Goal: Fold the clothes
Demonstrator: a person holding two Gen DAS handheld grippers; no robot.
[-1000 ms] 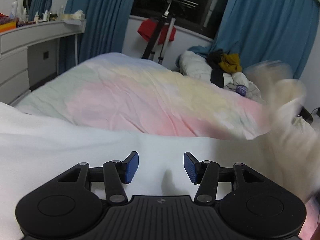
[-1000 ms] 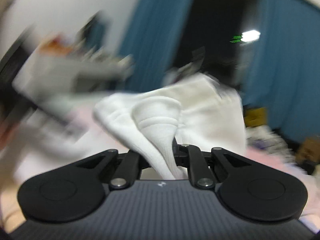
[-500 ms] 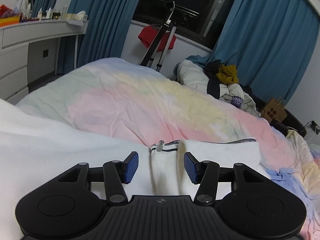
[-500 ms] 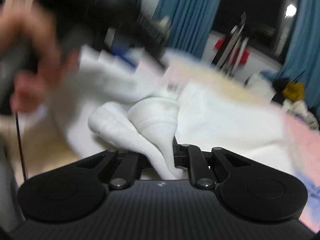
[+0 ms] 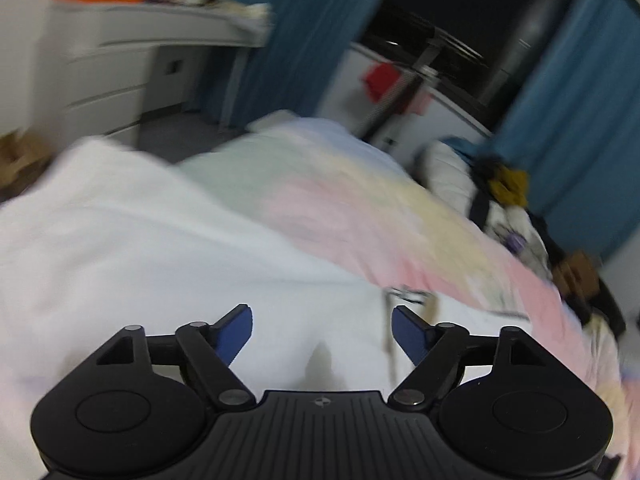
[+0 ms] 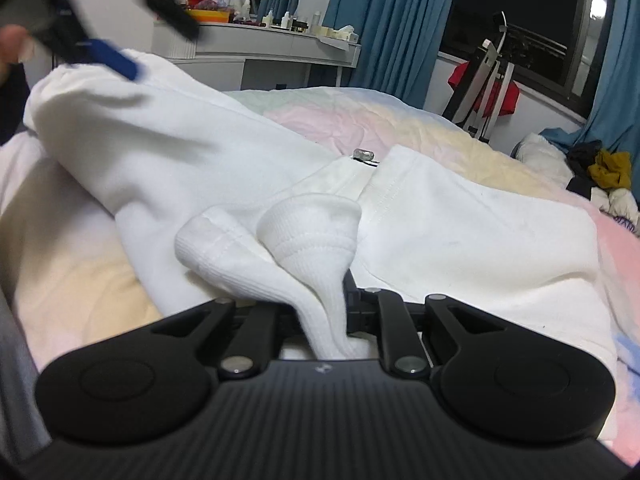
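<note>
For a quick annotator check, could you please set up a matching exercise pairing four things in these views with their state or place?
Things:
1. left gripper
2. right gripper
3. white hoodie
4. red cloth

States or places:
A. spread over the pastel bed cover
B. shut on a ribbed cuff
C. hanging by the window
D. open, holding nothing

Pairs: 1-D, 2-B, 3-A, 4-C
</note>
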